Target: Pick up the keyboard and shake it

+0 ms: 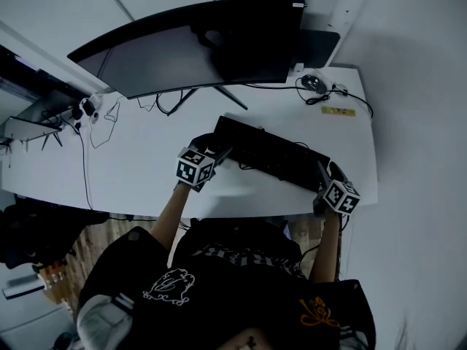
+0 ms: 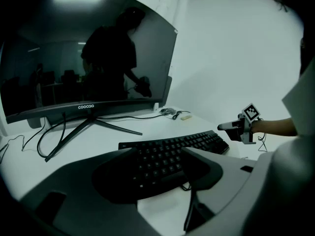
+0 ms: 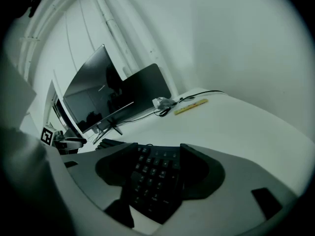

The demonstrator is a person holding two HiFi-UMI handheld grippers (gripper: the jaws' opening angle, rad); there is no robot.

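1. The keyboard (image 1: 271, 155) was clamped at its left end by the left gripper (image 1: 217, 150) and at its right end by the right gripper (image 1: 325, 175).
2. It was held over the white desk (image 1: 146, 173), seemingly lifted clear.
3. The shaking was judged not yet done.

left gripper (image 1: 217, 150): grey, 2 jaws clamped on the left end of the black keyboard (image 1: 271, 154), angled downward
right gripper (image 1: 323, 177): grey, clamped on its right end
forearms (image 1: 169, 217): both reach forward

Black keyboard (image 1: 270, 154), keys up, set diagonally on white desk (image 1: 146, 166), right end near front edge.
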